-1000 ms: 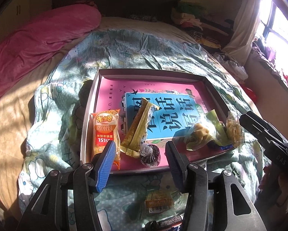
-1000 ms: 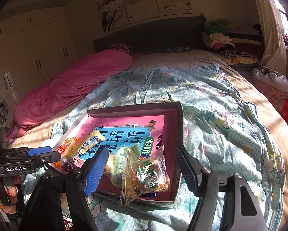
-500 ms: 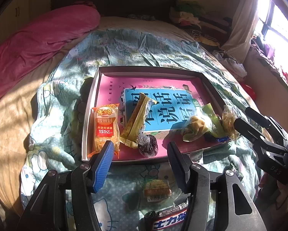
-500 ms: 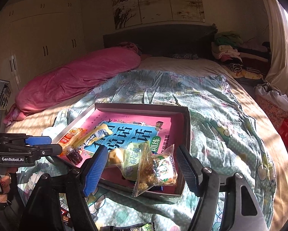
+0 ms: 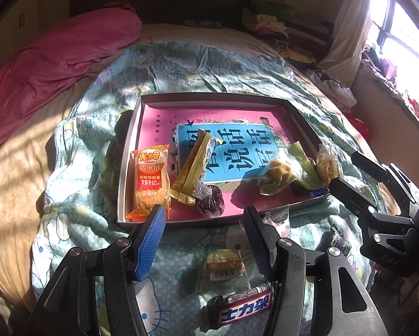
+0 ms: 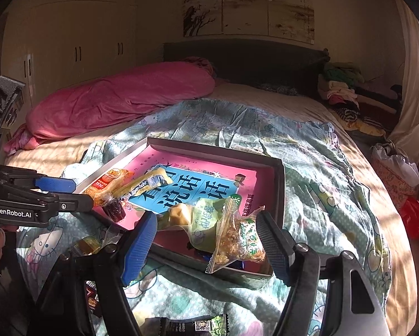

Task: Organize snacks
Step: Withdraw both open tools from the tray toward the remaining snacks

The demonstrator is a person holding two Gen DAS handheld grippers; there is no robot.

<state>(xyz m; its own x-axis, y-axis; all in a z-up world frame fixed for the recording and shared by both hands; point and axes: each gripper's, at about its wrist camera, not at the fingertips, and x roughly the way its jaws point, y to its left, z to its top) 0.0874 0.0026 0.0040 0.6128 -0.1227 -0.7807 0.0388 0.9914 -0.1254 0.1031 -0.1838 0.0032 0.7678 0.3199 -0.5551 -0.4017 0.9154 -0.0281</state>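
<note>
1. I see a tray lying on the bed. It sits on a blue-green blanket. I will tell where things are from the tray.
2. Inside the tray lies a pink and blue book. Snacks lie on top of it.
3. At the tray's left side is an orange rice cake pack. Just beside it is a yellow bar, tilted. A dark round sweet touches the bar's low end.
4. At the tray's right side is a green bag. A clear bag of crumbly snack leans on it and hangs a bit over the tray's near rim.
5. My left tool hangs over the blanket, just in front of the tray's near rim. Its jaws are apart and nothing is between them.
6. My right tool is by the tray's near right corner. Its jaws are apart too. The clear bag shows between them, but the pads do not touch it.
7. Some snacks are outside the tray, on the blanket near me. A small yellow cake in clear wrap lies just in front of the tray. A dark bar with white letters lies closer to me than the cake.
8. Another dark pack with a green end lies on the blanket, in front of the tray's right corner.
9. A pink quilt lies far behind the tray, on the left.
</note>
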